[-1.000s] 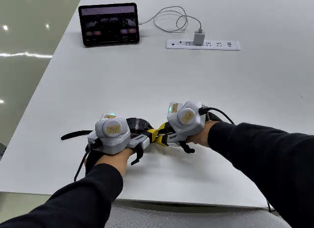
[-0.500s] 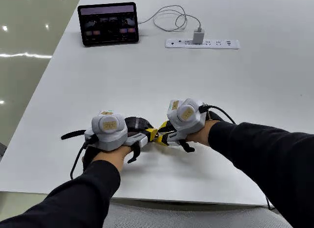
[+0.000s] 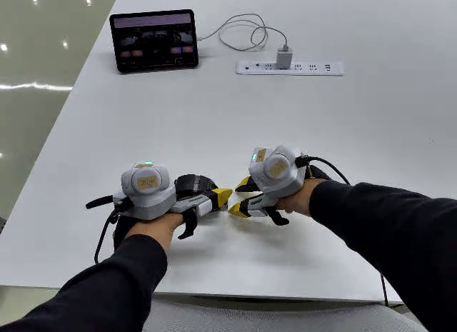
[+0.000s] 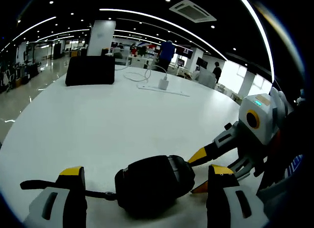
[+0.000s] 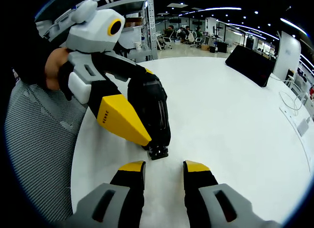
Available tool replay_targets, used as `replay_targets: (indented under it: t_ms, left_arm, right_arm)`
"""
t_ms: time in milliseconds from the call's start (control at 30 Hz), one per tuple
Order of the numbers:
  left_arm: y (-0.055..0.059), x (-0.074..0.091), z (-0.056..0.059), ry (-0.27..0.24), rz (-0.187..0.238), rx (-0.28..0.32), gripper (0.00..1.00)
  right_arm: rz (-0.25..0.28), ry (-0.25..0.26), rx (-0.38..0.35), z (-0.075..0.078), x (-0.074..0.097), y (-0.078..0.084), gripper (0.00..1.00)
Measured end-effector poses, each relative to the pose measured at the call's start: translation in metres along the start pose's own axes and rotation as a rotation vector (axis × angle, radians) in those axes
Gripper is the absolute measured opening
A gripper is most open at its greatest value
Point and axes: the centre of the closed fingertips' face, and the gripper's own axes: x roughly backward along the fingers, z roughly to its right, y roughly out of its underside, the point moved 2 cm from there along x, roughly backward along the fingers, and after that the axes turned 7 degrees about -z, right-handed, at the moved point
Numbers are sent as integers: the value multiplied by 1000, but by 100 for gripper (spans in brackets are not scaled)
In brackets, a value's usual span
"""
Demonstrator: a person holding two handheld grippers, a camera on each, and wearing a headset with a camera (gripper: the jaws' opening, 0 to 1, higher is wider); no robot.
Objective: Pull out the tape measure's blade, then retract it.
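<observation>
A black tape measure rests on the white table near its front edge, with my left gripper shut on it. In the left gripper view the case sits between the two yellow-tipped jaws. In the right gripper view the blade's hook lies against the case, just ahead of my right gripper. That gripper is open with nothing between its fingers. In the head view the right gripper stands a short gap to the right of the tape measure.
A dark tablet stands at the far left of the table. A white power strip with a charger and a looped cable lies at the back. The tape measure's black strap trails left. The table's front edge is close.
My left gripper has shifted left with the tape measure. The gap between the two grippers has widened, and the right gripper's yellow tips now stand apart, clear of the case.
</observation>
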Motion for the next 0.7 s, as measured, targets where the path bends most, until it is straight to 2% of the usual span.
replay_targets:
  t_ms: [67, 133, 233, 333, 500, 533, 600, 700]
  left_arm:
    - [-3, 2, -2, -7, 6, -16, 100]
    - [-9, 4, -1, 17, 26, -22, 100]
    - [-12, 6, -4, 25, 28, -48, 100]
    - [-13, 8, -5, 57, 22, -36, 100]
    - [-20, 16, -1, 115, 44, -50, 100]
    - [-19, 17, 2, 148, 28, -52, 100]
    - [-20, 19, 0, 146, 18, -78, 100]
    - [-20, 24, 3, 191, 5, -110, 100]
  right_arm:
    - [3, 6, -5, 1, 3, 0, 29]
    - [5, 15, -21, 3, 8, 1, 33]
    - [37, 25, -38, 3, 19, 2, 34]
    - [54, 41, -65, 6, 29, 6, 36]
    - [62, 43, -98, 6, 47, 20, 44]
    - [64, 49, -98, 7, 52, 23, 44]
    - [68, 56, -99, 7, 59, 27, 45]
    - [77, 71, -109, 9, 71, 35, 47]
